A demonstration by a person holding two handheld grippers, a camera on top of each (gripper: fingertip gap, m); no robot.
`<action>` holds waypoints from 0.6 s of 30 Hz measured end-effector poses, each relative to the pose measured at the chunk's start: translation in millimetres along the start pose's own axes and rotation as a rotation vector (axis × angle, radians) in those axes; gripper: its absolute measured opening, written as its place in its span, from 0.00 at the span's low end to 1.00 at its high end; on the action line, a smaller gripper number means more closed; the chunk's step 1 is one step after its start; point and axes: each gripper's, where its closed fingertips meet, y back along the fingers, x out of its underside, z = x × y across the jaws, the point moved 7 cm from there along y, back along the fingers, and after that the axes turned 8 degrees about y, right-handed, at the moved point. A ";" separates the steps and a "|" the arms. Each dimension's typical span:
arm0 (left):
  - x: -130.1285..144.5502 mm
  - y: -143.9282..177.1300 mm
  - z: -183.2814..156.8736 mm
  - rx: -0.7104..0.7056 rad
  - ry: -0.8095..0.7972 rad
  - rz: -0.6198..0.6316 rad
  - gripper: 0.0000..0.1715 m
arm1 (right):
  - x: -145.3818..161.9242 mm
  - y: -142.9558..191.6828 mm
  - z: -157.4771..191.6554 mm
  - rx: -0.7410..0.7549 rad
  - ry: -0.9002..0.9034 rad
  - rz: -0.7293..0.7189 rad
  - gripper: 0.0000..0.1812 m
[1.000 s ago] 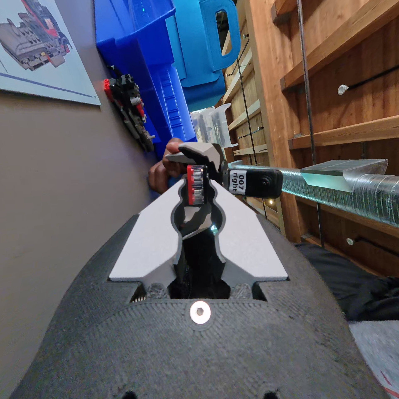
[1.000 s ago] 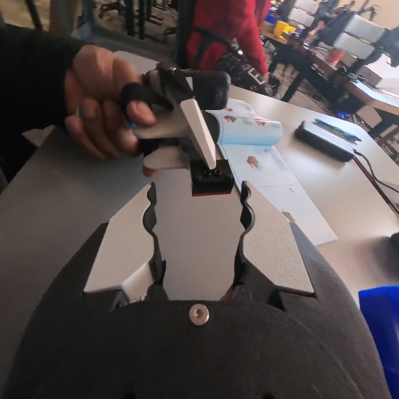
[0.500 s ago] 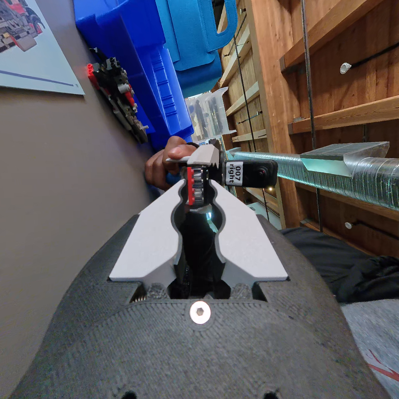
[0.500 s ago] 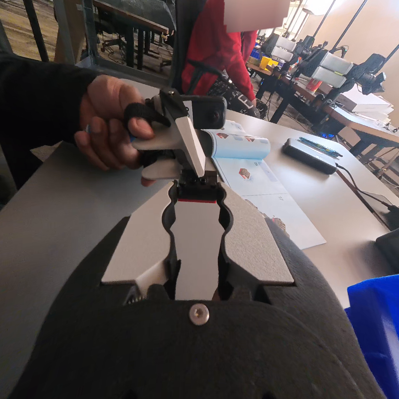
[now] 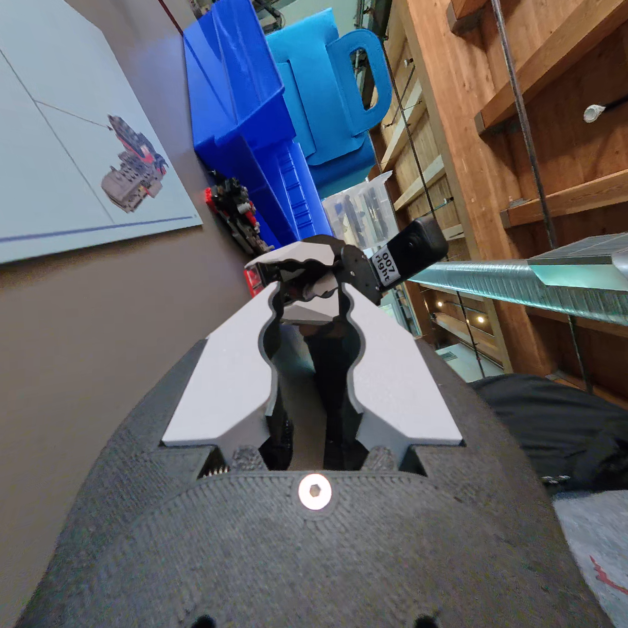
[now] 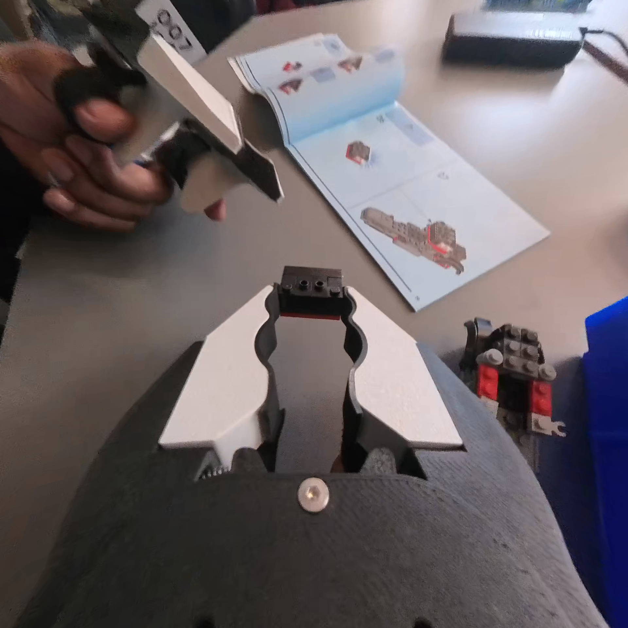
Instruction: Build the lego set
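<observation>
My right gripper (image 6: 311,299) is shut on a small black lego piece with a red bottom layer (image 6: 311,289) and holds it above the grey table (image 6: 136,306). My left gripper (image 5: 309,292) is open and empty, just in front of the right gripper (image 5: 263,285), whose piece (image 5: 253,282) shows red at its tip. In the right wrist view the left gripper (image 6: 260,173) is up at the left, held by a hand (image 6: 78,153), clear of the piece. The partly built black, grey and red lego model (image 6: 509,373) lies on the table to the right.
An open instruction booklet (image 6: 407,190) lies beyond the piece. A blue bin (image 6: 608,424) stands at the right edge beside the model, and also shows in the left wrist view (image 5: 244,119). A black device (image 6: 509,40) sits far back. Wooden shelving (image 5: 509,136) stands behind.
The left gripper held the black and red piece; the right gripper closed on it, the left let go and drew back up to the left. The right now carries the piece lower, toward the model.
</observation>
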 end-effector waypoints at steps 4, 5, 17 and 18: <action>-1.8 1.5 2.8 -0.027 0.002 0.006 0.19 | 9.1 -6.9 2.4 -0.007 0.037 0.121 0.21; -1.2 0.6 4.0 -0.040 0.004 0.013 0.19 | 11.3 -8.5 3.1 -0.003 0.048 0.150 0.21; -0.3 -0.9 6.5 -0.065 0.008 0.024 0.18 | 19.2 2.8 1.6 0.025 -0.002 0.150 0.32; -0.3 -0.9 6.5 -0.064 0.007 0.024 0.18 | 20.1 6.5 2.2 0.030 -0.014 0.138 0.34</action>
